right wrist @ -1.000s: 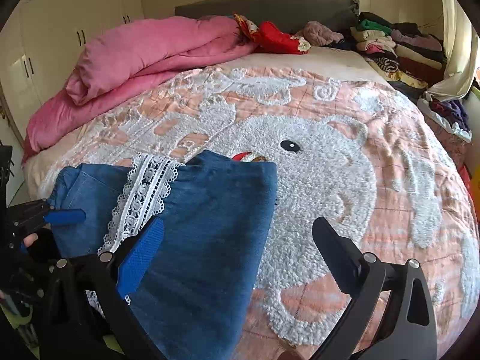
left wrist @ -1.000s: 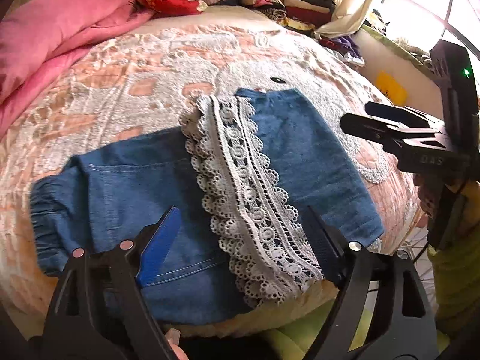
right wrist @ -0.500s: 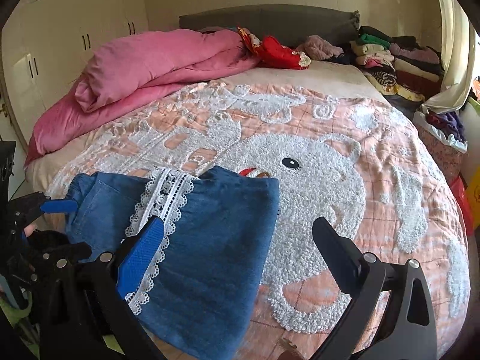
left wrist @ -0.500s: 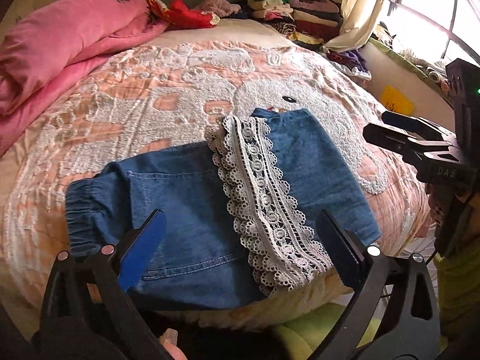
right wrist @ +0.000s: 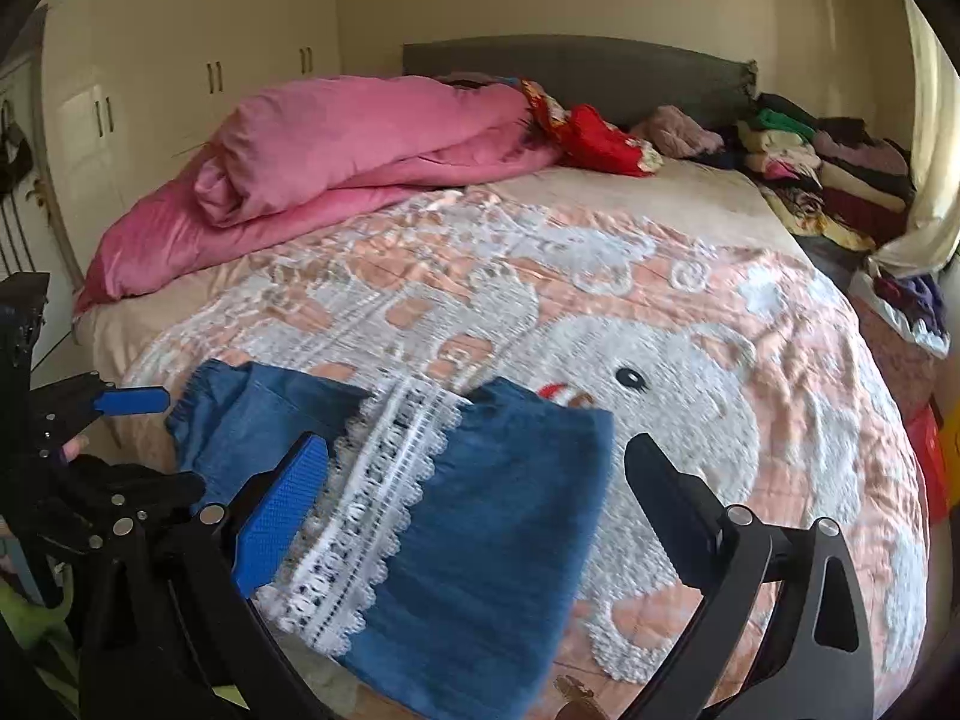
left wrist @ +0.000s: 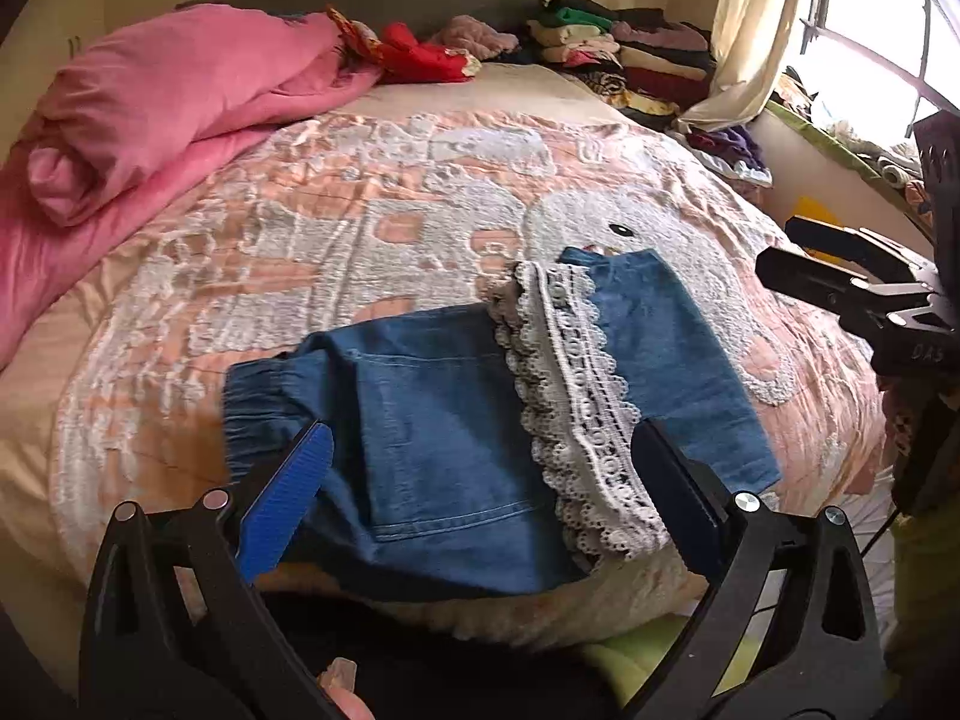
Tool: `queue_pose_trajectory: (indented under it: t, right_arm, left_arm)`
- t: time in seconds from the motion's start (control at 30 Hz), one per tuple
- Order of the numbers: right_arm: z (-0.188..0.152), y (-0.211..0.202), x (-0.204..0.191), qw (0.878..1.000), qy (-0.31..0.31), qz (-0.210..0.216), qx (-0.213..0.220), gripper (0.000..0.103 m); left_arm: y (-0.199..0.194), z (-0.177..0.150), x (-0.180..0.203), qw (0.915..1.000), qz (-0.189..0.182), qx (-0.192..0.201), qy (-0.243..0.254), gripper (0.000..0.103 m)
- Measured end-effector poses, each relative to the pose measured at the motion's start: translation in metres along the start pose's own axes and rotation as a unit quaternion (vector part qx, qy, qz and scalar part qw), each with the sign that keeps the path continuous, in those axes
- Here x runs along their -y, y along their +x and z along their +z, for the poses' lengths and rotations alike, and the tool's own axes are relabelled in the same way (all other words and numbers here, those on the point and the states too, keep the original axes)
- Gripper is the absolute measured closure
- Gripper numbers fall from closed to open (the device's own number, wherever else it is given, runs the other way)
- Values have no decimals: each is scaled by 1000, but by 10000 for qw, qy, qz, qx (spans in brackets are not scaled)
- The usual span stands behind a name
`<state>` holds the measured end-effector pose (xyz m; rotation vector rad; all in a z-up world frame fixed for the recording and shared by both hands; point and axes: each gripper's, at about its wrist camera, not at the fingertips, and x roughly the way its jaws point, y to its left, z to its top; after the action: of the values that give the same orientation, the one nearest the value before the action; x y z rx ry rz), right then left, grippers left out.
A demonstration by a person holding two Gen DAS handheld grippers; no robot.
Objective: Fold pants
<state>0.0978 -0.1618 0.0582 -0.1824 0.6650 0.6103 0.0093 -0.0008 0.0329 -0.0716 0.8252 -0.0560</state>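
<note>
Blue denim pants with a white lace hem lie folded near the front edge of the bed, the leg part laid over the waist part. In the right wrist view the same pants and lace lie low in the frame. My left gripper hovers above the pants, open, with nothing between its fingers. The right gripper is open too and holds nothing. It shows at the right edge of the left wrist view as a black frame. The left gripper appears at the left edge of the right wrist view.
The bed is covered by a peach blanket with a white elephant. A rolled pink duvet lies at the back left. Stacked folded clothes and red cloth sit by the headboard. A white wardrobe stands at left, a curtain and window at right.
Both grippers have drawn up and back from the pants, which now look smaller and further off. The left gripper's jaws have spread a little wider. The pants have not moved.
</note>
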Motion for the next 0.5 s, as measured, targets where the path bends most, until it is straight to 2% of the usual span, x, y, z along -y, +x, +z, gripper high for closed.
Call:
queue_pose_trajectory:
  t: [0.33, 0.5]
  right_arm:
    - [19, 10, -32, 9989, -381, 264, -5, 5]
    - [30, 25, -50, 9968, -606, 513, -123, 5]
  left_arm:
    - [-5, -10, -30, 9994, 141, -42, -301, 10]
    - [-8, -17, -59, 9977, 283, -108, -611, 10]
